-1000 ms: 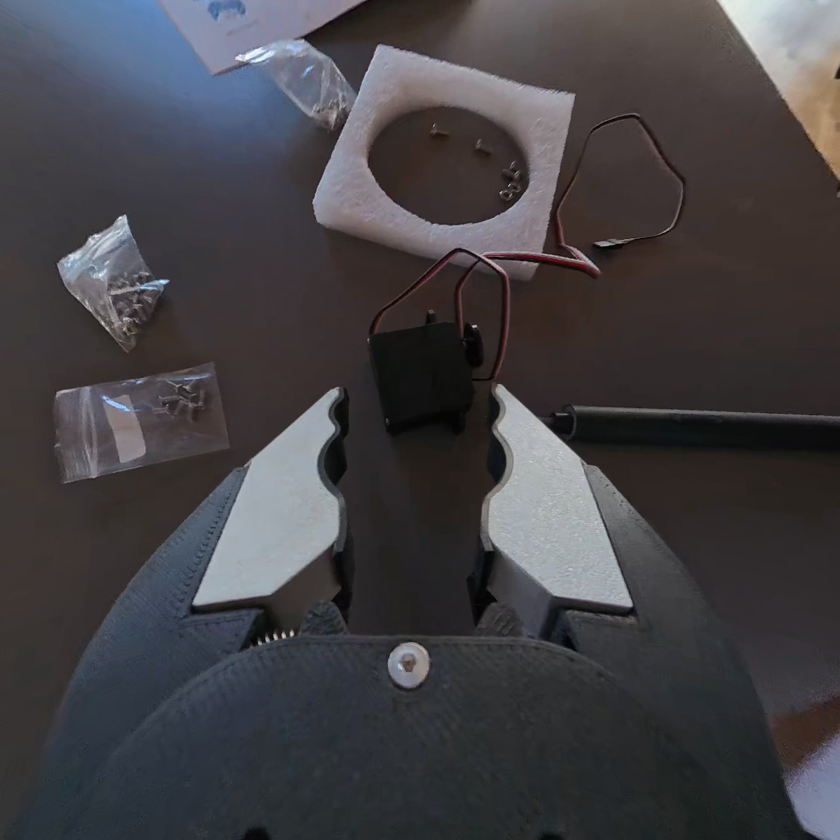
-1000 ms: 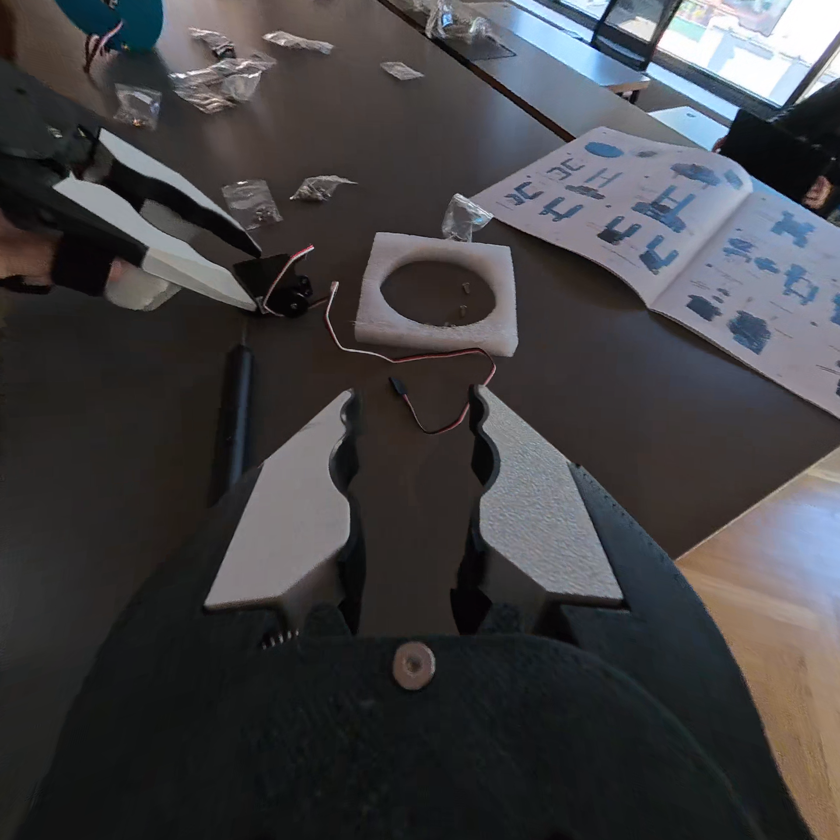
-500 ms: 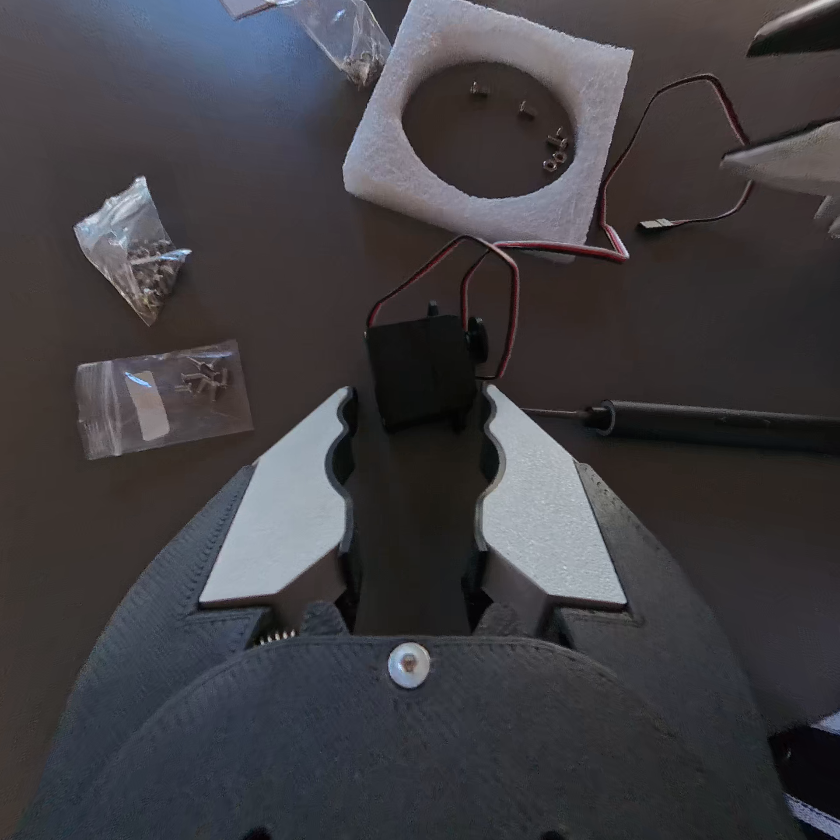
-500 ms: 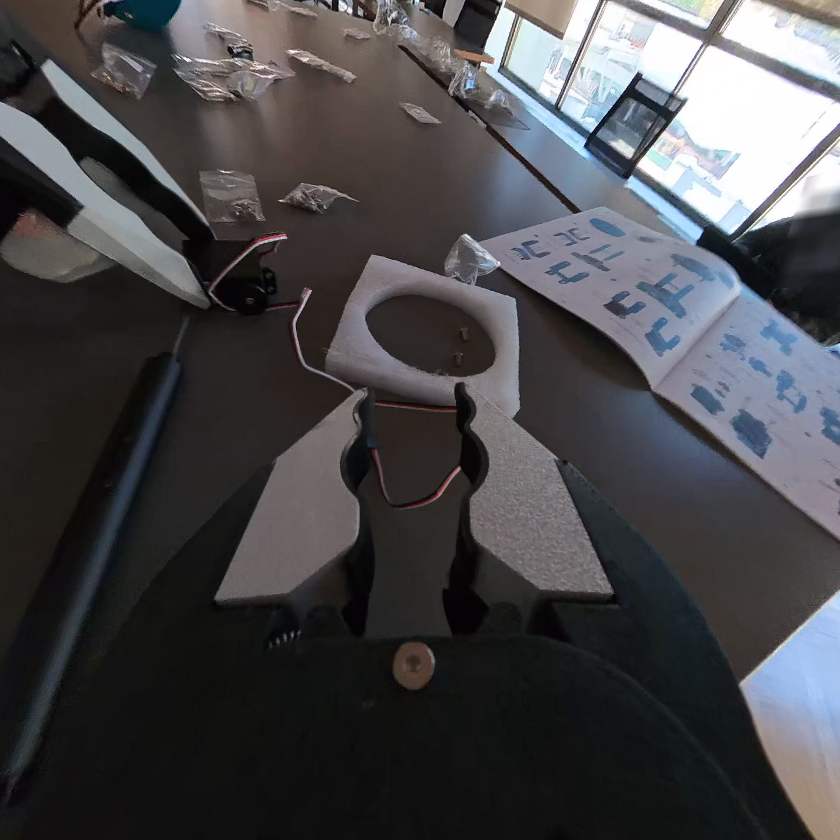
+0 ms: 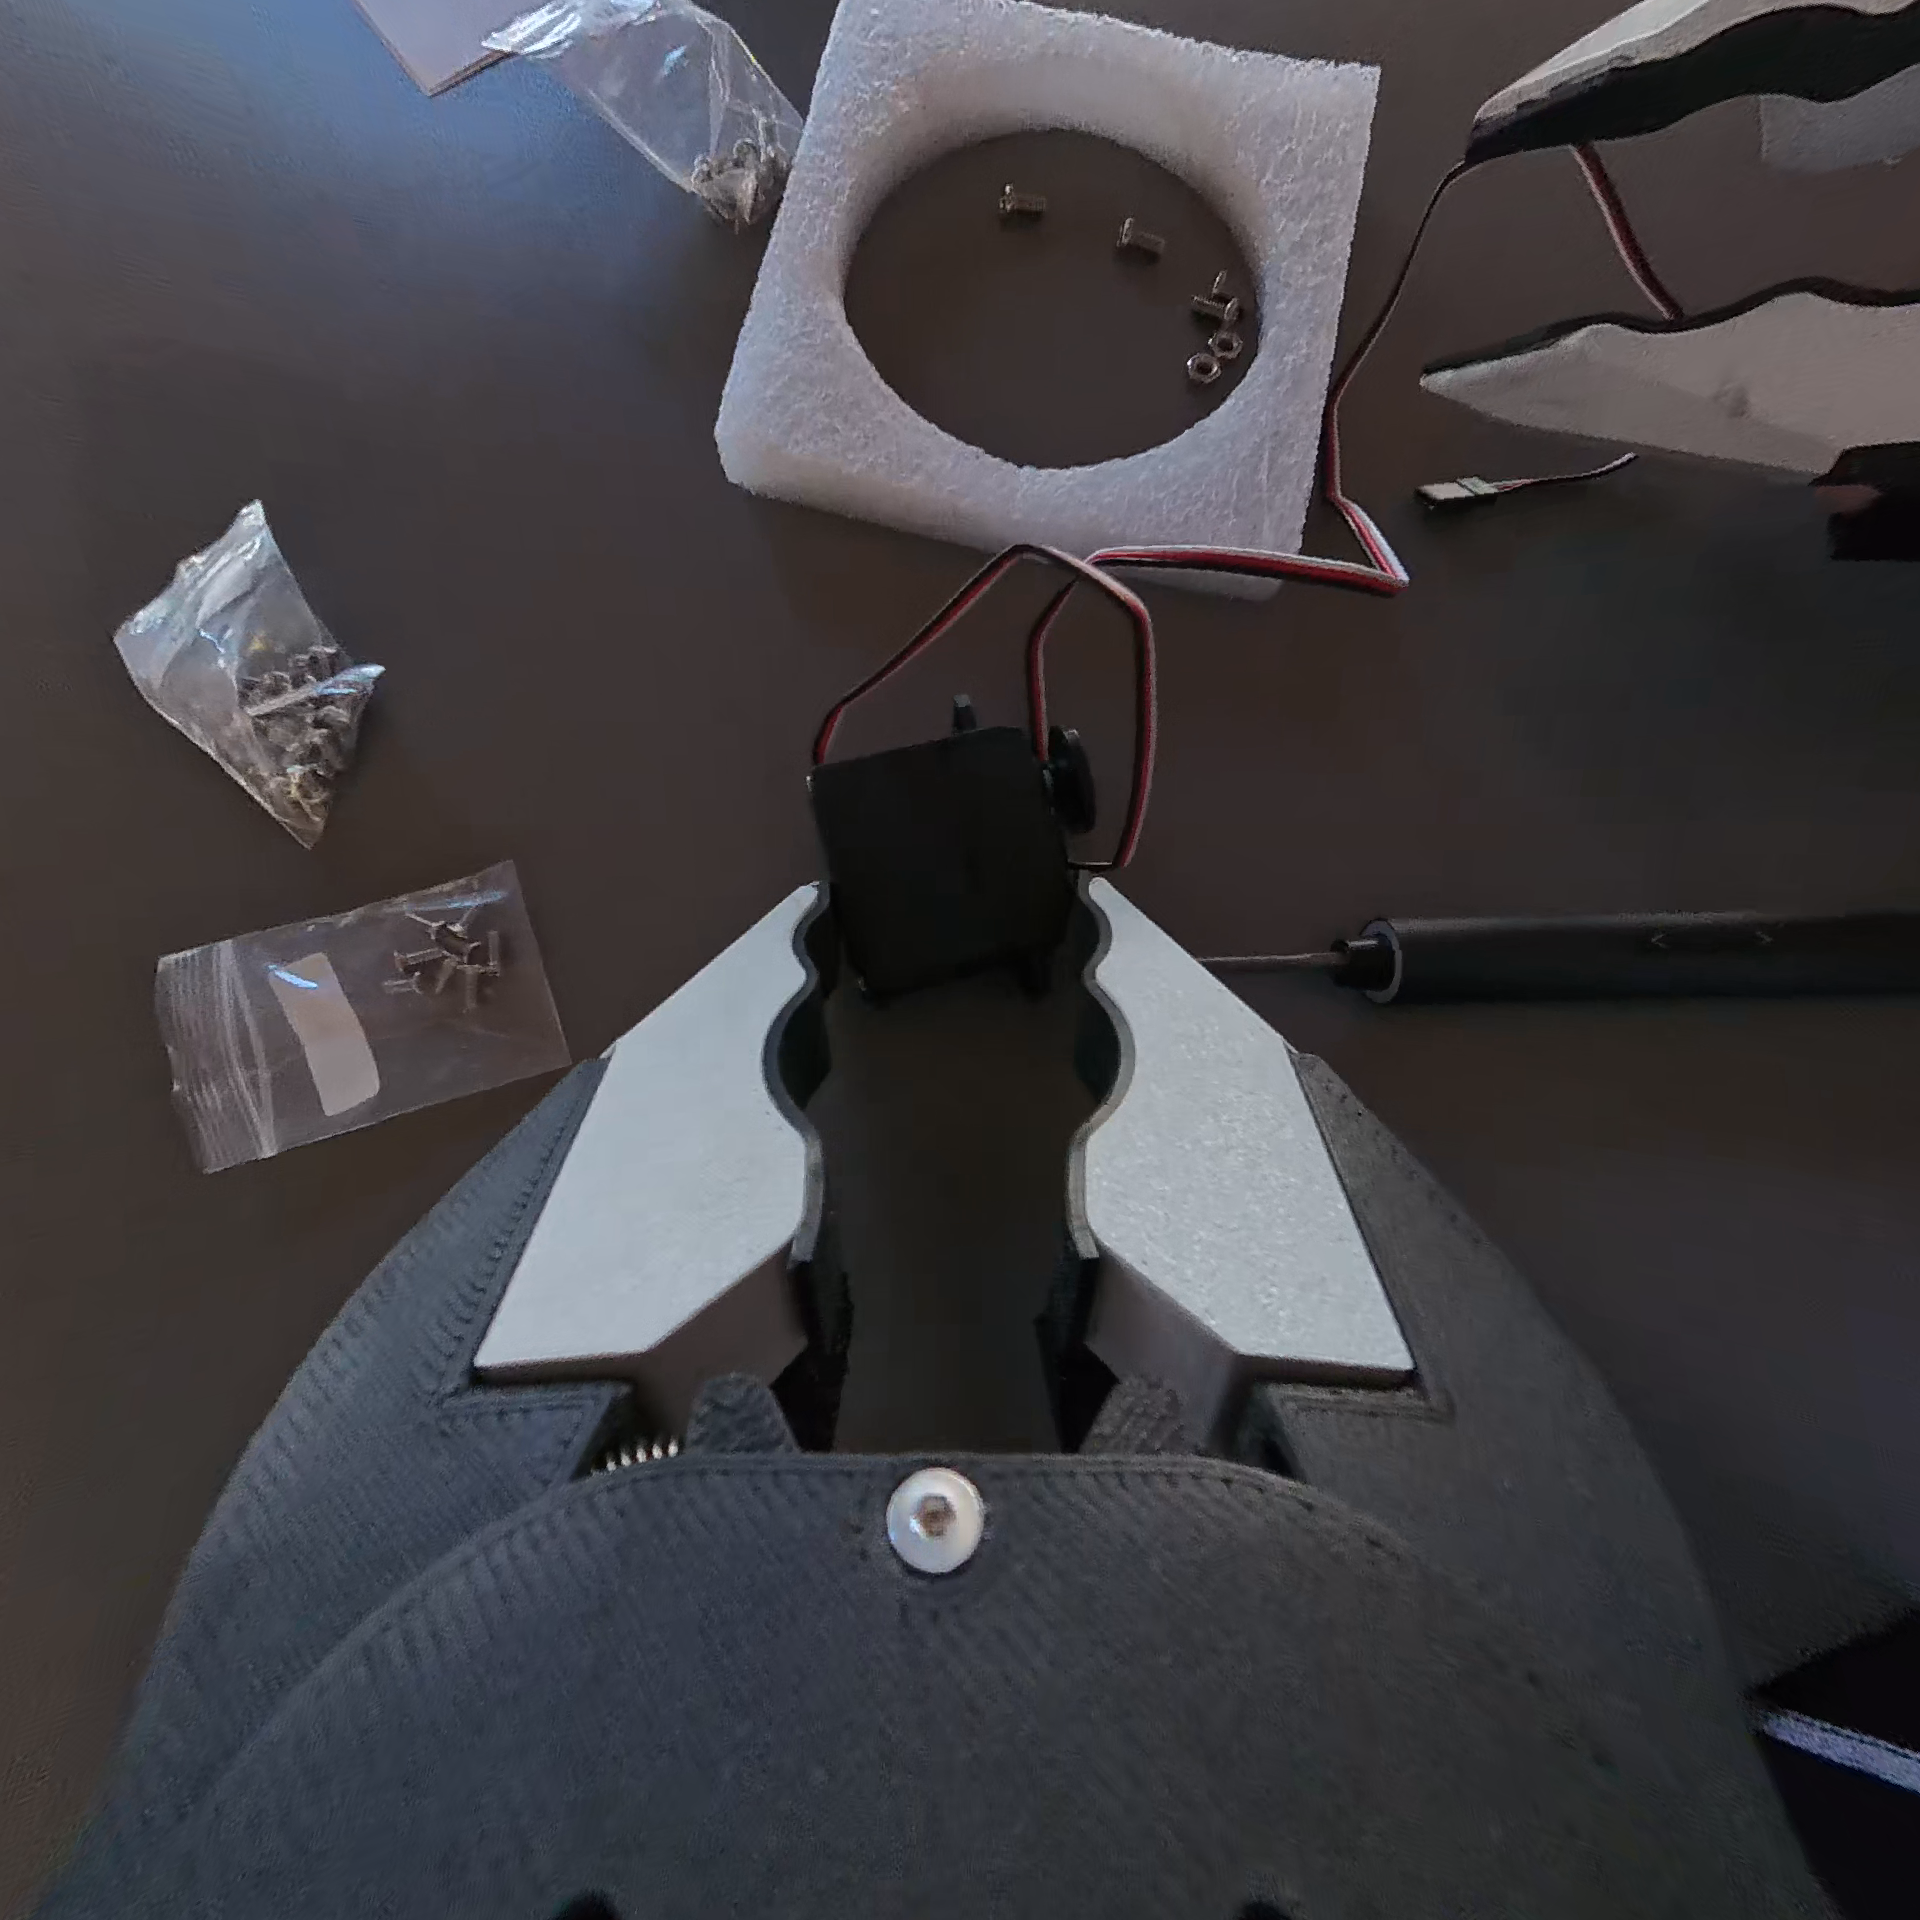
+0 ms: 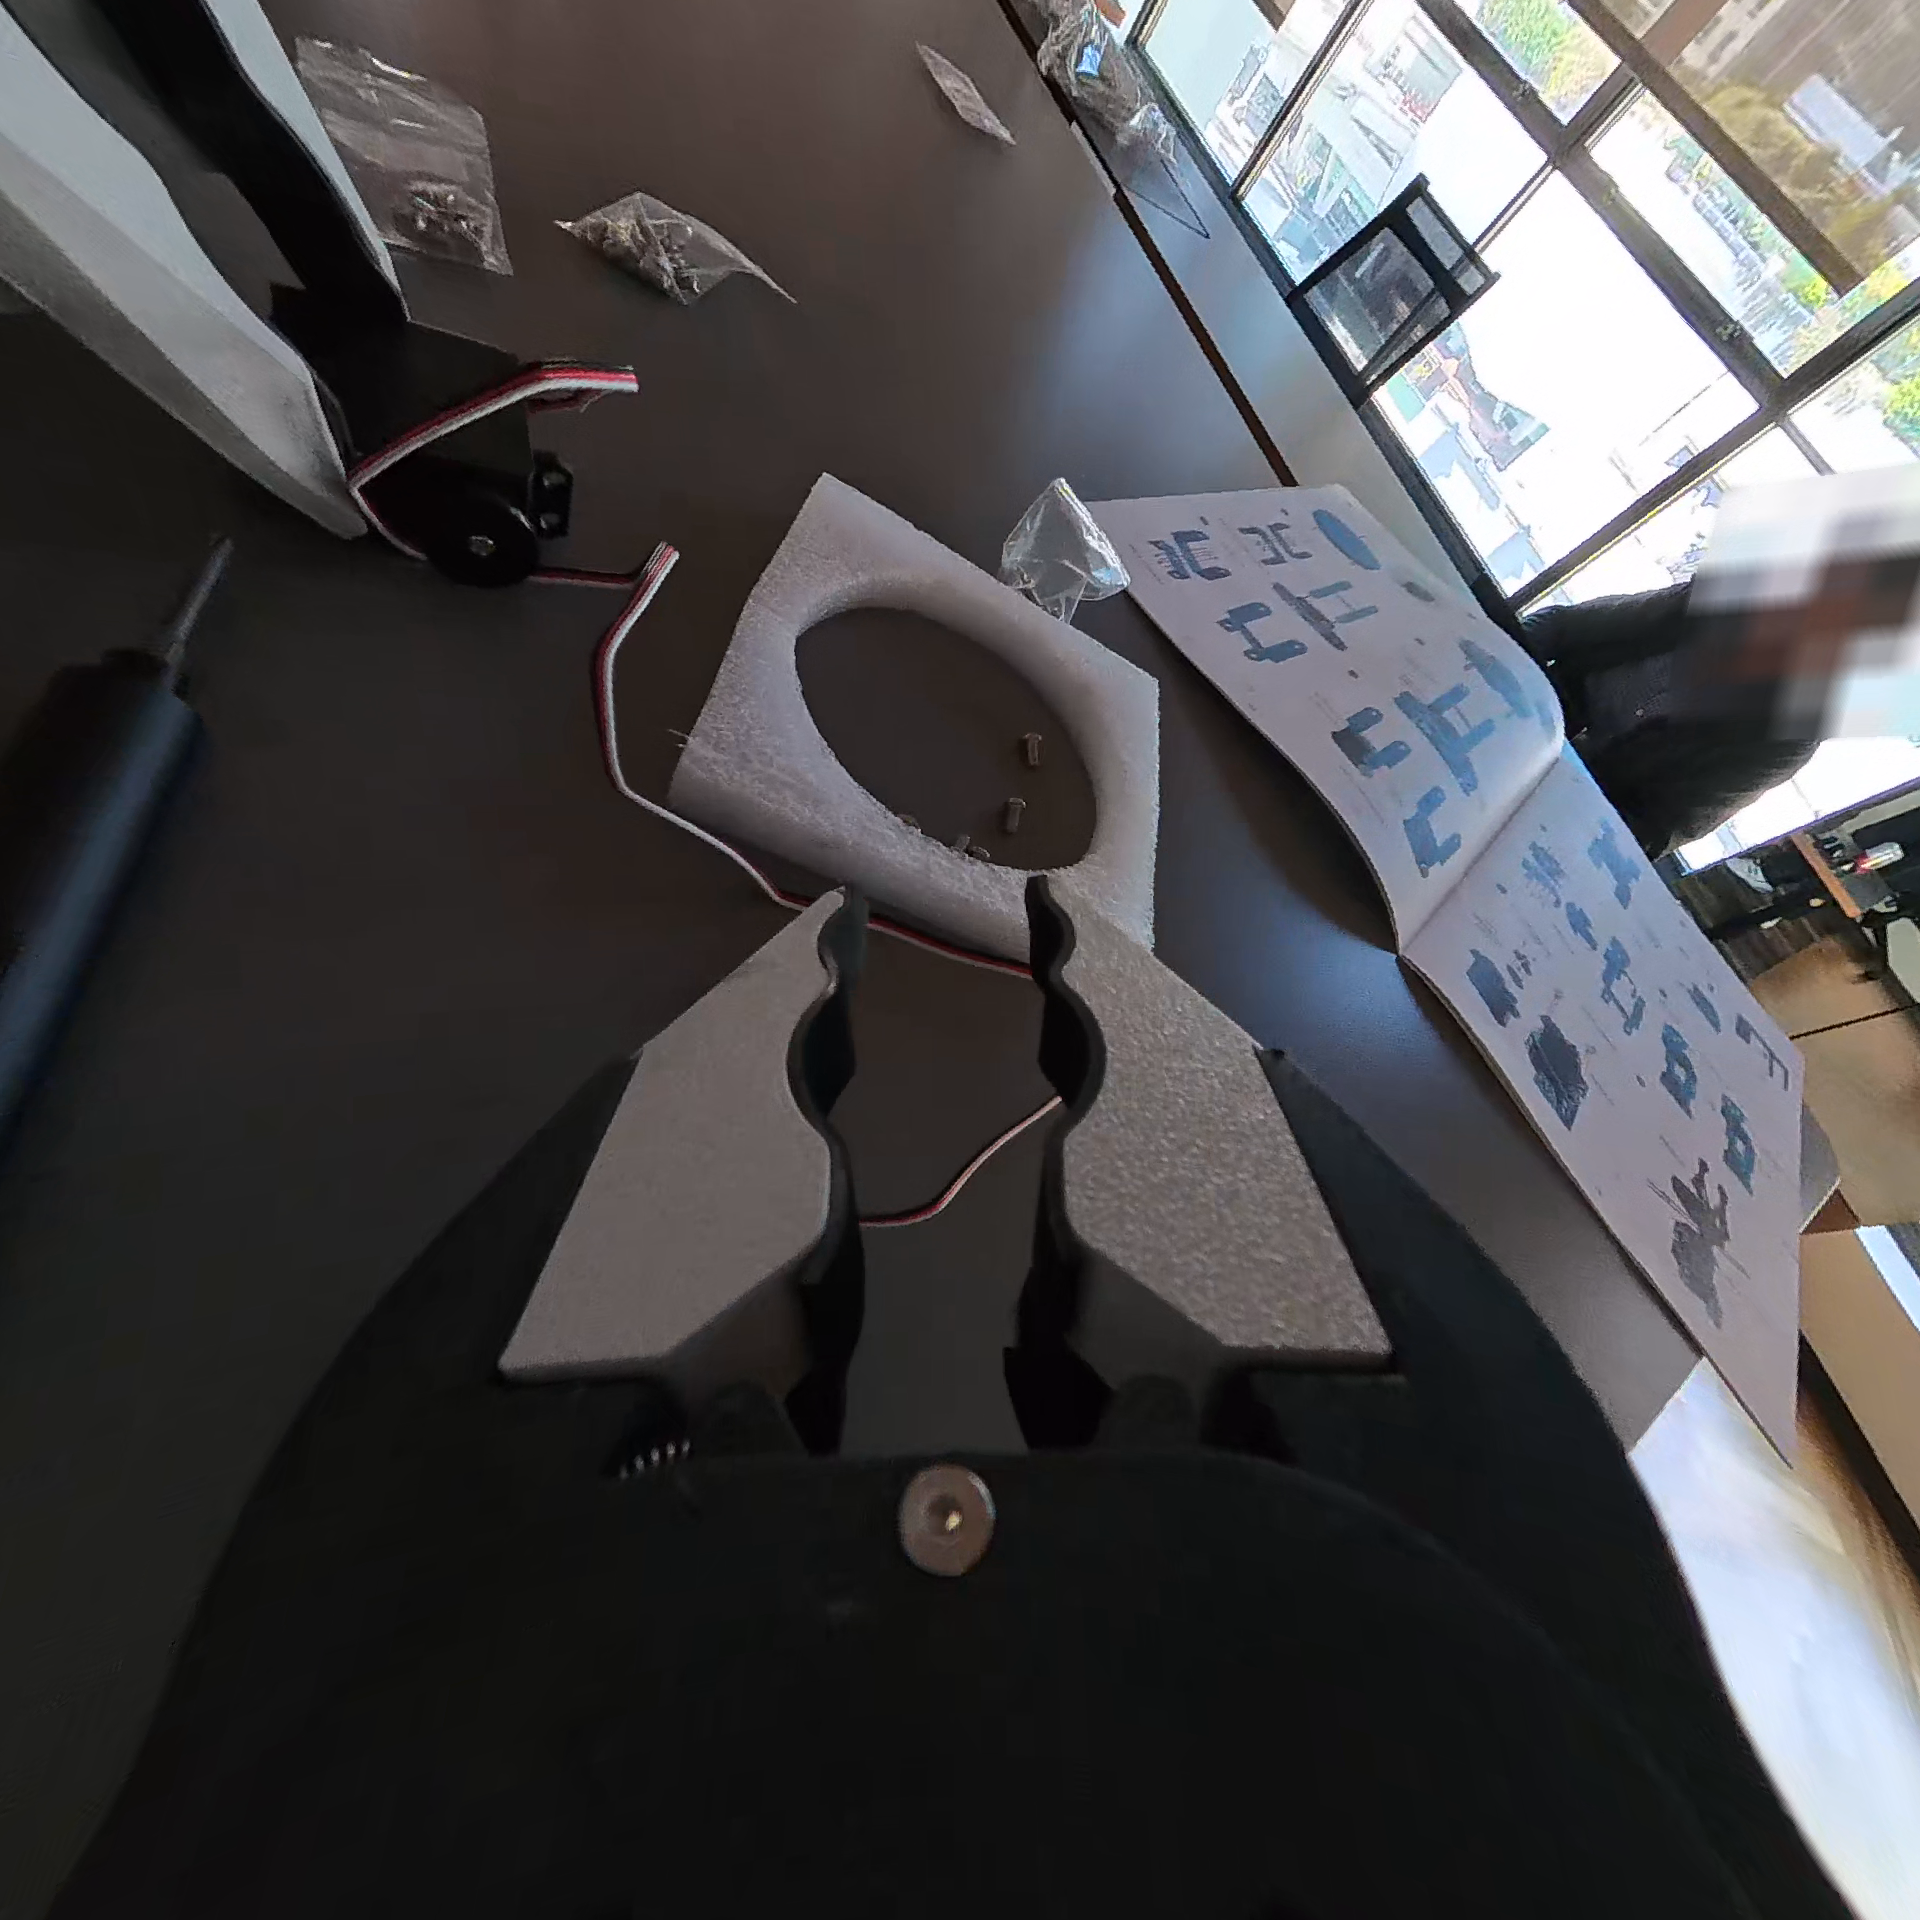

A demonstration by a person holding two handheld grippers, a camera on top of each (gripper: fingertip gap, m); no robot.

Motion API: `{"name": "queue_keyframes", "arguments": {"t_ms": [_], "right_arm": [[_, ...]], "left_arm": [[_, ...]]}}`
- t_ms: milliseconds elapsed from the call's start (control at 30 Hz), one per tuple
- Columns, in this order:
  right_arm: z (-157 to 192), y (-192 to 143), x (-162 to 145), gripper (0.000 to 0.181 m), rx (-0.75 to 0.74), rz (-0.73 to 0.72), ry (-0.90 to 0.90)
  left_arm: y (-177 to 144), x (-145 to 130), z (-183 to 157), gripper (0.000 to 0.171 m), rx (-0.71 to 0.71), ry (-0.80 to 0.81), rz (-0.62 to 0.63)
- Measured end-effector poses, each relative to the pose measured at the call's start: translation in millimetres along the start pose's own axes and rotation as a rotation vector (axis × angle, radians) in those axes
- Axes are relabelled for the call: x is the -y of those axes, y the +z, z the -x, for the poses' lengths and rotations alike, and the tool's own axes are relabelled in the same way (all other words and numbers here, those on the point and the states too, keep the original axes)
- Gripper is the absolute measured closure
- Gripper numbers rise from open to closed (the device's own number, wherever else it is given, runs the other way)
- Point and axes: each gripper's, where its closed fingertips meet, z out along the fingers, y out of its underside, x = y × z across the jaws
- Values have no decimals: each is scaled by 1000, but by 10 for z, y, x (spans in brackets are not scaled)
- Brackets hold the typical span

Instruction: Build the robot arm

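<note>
A black servo [image 5: 935, 831] rests on the dark table [image 5: 468, 468], and its red, white and black cable [image 5: 1340, 416] loops past a white foam ring [image 5: 790, 364]. My left gripper [image 5: 951, 904] is open, its fingertips [image 5: 1101, 914] close on either side of the servo's near end. I cannot make out the pads pressing on it. My right gripper [image 6: 940, 904] is open and low over the table, and the cable [image 6: 935, 1205] runs across between its fingers. It also shows in the left wrist view [image 5: 1455, 255], straddling the cable. The cable's plug [image 5: 1455, 490] lies on the table beside it.
A black screwdriver [image 5: 1662, 961] lies right of the servo. Clear bags of screws [image 5: 260, 675] [image 5: 353, 1018] [image 5: 675, 114] lie to the left and behind. Loose screws [image 5: 1210, 312] sit inside the foam ring. An open booklet [image 6: 1507, 935] lies near the table's right edge.
My left gripper moved forward until the servo stood between its tips, and its jaws narrowed. My right gripper moved forward and down over the cable, and its jaws narrowed too.
</note>
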Motion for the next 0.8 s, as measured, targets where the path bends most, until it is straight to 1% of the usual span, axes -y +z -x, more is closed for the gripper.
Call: {"name": "queue_keyframes", "arguments": {"t_ms": [133,267,367,433,567,633,700,767,800], "right_arm": [[-54,17,-30,149,-7,14,31],[-72,-16,9,149,13,-23,70],[-15,-29,30,148,84,-37,97],[90,-62,101,148,190,-58,143],[351,-207,410,148,433,-49,272],[507,-273,648,147,555,-40,370],[662,-325,952,146,664,-62,493],[770,-283,1192,144,695,-74,590],[806,-227,1269,140,674,-64,626]], "left_arm": [[7,13,-36,128,12,19,-25],[-50,14,-68,128,26,62,-31],[-128,11,-79,128,-10,36,-37],[-188,6,-88,128,-74,-34,-53],[-351,3,-4,128,-158,-174,-121],[-428,-30,75,129,-154,-189,-134],[-518,-53,144,129,-136,-166,-149],[-609,-74,199,129,-126,-133,-160],[-650,-89,226,129,-127,-121,-162]]}}
